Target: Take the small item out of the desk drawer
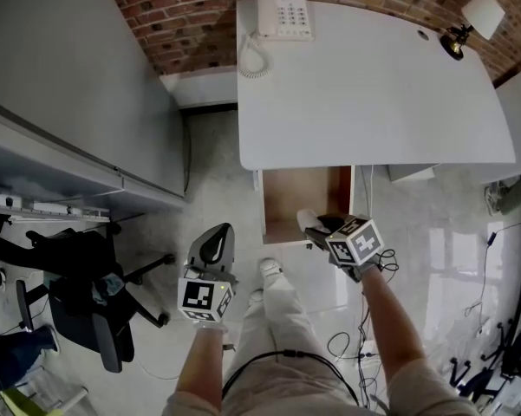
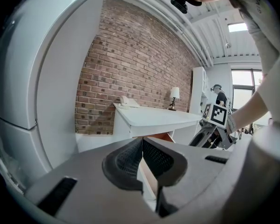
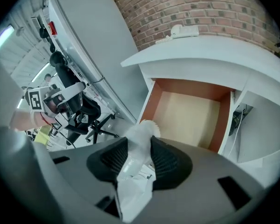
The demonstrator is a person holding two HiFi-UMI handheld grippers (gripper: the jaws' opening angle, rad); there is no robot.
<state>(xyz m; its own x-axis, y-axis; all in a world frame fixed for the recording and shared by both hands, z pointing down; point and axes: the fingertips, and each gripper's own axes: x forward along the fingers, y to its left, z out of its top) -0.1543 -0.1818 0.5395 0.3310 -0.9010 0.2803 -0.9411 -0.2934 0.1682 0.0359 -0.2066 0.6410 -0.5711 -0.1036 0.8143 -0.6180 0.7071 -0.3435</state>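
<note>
Pinching the small item [image 3: 138, 141] in my right claw [image 3: 140, 156] right now. It's a crinkly white bit of translucent plastic wrap, and both dark ribbed pads are pressing on it from either side. The top of it pokes out above the pads and the rest trails down between them toward the camera.

From the head view, that claw sits over the front edge of the open drawer [image 1: 305, 199], so the item is up out of it, not lying on the bottom. The drawer is pulled out from under the white desk [image 1: 373, 94], and the right gripper view looks straight into it: pale wooden floor, reddish-brown sides.

My left claw [image 2: 143, 160] is pressed together, pads touching at the tips with nothing caught between them. It's off to the left of the drawer, well apart from it, hanging over the floor [image 1: 212, 189] and pointing roughly toward the desk and the brick wall [image 1: 191, 16] behind it.

Other stuff around: a white corded phone [image 1: 282, 13] at the back edge of the desk, near the left corner, and a small lamp [image 1: 470, 22] with a white shade at the far right corner. A black office chair [image 1: 95, 293] stands on my left. Some cables [image 1: 355, 345] are sprawled on the floor by my right arm. My legs are in light trousers, and one white shoe [image 1: 270, 268] is just in front of the drawer.
</note>
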